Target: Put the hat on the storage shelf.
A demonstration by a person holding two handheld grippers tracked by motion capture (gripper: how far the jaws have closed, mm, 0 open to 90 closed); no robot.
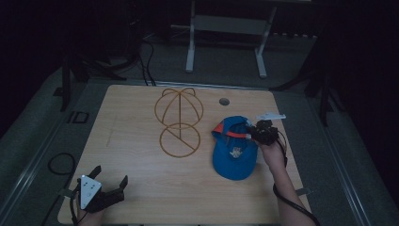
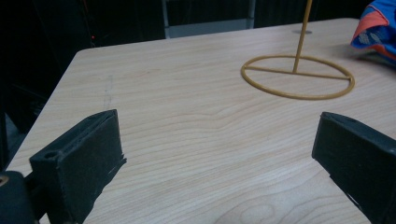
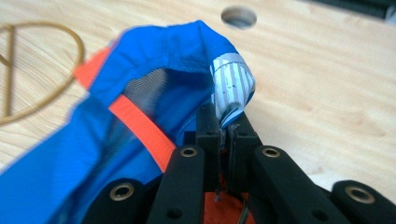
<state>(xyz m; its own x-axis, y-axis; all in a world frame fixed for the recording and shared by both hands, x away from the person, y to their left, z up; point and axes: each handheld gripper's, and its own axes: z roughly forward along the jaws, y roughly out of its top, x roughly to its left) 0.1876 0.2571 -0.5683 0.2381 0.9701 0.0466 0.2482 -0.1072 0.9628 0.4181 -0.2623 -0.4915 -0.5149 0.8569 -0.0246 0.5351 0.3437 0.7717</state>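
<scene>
A dim lab: bare wooden table, cables on floor (metal stand behind).

Blue cloth cap with mesh lining, matt pale wood-grain table, thin yellow wire stand.

The right tool has its 2 black jaws pressed together on a fold of the blue cap, pinching the fabric beside a grey striped strip. An orange band runs along the cap's edge, with dark mesh lining behind it. The cap's rim stands raised above the wooden counter. A round hole lies beyond, and a yellow wire ring at the left.
</scene>
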